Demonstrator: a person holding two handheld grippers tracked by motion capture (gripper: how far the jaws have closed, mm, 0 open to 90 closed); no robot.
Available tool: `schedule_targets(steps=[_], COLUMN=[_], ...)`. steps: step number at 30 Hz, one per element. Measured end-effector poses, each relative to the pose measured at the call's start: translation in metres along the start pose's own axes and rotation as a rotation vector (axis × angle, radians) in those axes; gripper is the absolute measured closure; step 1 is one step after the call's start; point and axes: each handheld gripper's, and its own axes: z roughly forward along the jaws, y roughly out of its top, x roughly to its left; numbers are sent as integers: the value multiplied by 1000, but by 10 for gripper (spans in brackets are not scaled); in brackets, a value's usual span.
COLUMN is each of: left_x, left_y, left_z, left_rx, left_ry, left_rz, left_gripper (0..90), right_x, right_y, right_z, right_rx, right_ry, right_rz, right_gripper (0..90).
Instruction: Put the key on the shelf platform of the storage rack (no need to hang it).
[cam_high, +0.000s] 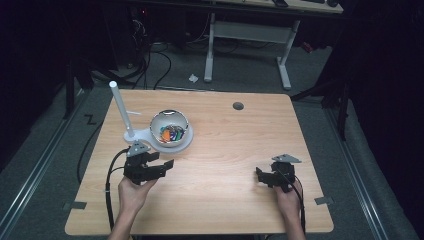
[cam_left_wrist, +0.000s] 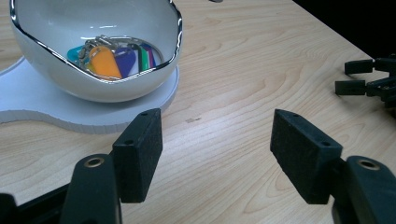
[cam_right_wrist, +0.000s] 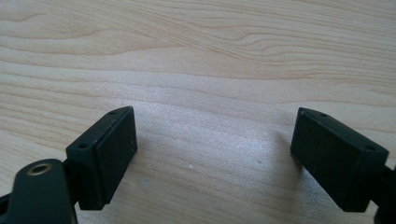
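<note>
The left gripper (cam_high: 159, 165) sits low over the wooden desk (cam_high: 225, 150), held in the person's left hand (cam_high: 134, 192), with its jaws spread wide and nothing between them. Just ahead of it and a little to its left stands a white bowl (cam_left_wrist: 93, 56) with a shiny rim, resting on the round end of a flat white stand base (cam_left_wrist: 70, 116); the base's edge lies just beyond the left jaw's tip, not touching it. Inside the bowl lies a bunch of coloured key tags (cam_left_wrist: 114, 58), orange, purple, green and blue, on metal rings. From the far end of the base, beyond the gripper, a white post (cam_high: 121, 107) rises, leaning slightly. Well off to the left gripper's right, the right gripper (cam_high: 261, 176) rests near the desk surface in the person's right hand (cam_high: 289, 200), its jaws also wide apart and empty, with bare wood grain in front of them. A small round grommet hole (cam_high: 238, 106) sits near the desk's far edge.
</note>
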Motion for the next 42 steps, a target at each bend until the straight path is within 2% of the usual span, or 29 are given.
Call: schedule_targets(steps=[20,42], left_x=[3,6], left_y=[-15,-29], left_z=[10,29], left_rx=[17,59], left_ry=[3,29], left_rz=[-29,-26], left_gripper=[348,347], right_x=[0,0], right_y=[0,0], right_z=[0,0], right_rx=[0,0], right_ry=[-1,-1], right_rz=[0,-1], right_gripper=[145,145])
